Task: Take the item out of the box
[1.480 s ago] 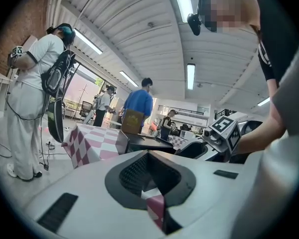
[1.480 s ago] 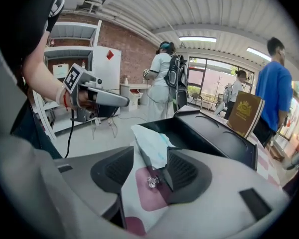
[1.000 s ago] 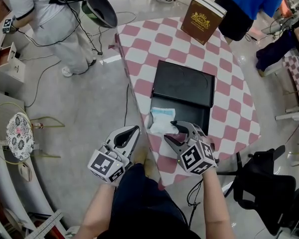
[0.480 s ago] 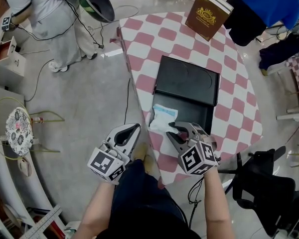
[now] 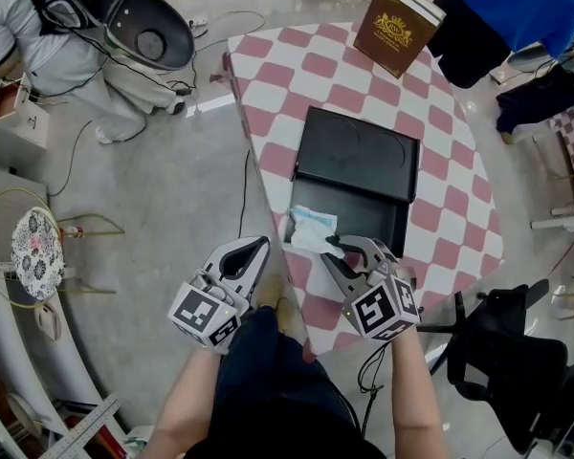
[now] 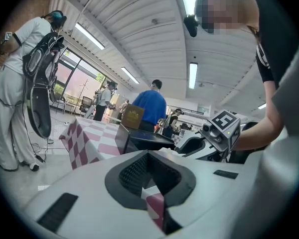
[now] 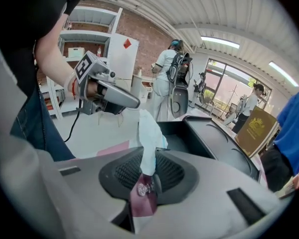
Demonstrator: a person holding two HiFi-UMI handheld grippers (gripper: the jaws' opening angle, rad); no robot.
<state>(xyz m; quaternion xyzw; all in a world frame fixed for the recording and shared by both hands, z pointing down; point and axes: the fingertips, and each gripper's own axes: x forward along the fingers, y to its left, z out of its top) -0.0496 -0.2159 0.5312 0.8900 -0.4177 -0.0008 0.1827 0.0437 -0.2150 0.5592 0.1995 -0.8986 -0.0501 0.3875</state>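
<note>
A black box (image 5: 375,220) lies on the pink-checked table (image 5: 297,75), its lid (image 5: 357,156) laid open behind it. A white and light-blue packet (image 5: 312,229) sticks up at the box's near left corner. My right gripper (image 5: 337,249) is at the packet's near edge. In the right gripper view the packet (image 7: 149,133) stands upright between the jaws of my right gripper (image 7: 147,180), which are closing on it and pinch its lower end. My left gripper (image 5: 258,248) hangs off the table's left edge over the floor, jaws together and empty.
A brown book (image 5: 394,27) stands at the table's far end. A person with a dark round device (image 5: 148,32) is on the floor at the far left. A black chair (image 5: 512,352) is at the right, and another person in blue (image 5: 517,8) at the far right.
My right gripper's jaws have gone from wide apart to pinching the packet, which now stands slightly more upright. The person at the far left has shifted. My left gripper has stayed put.
</note>
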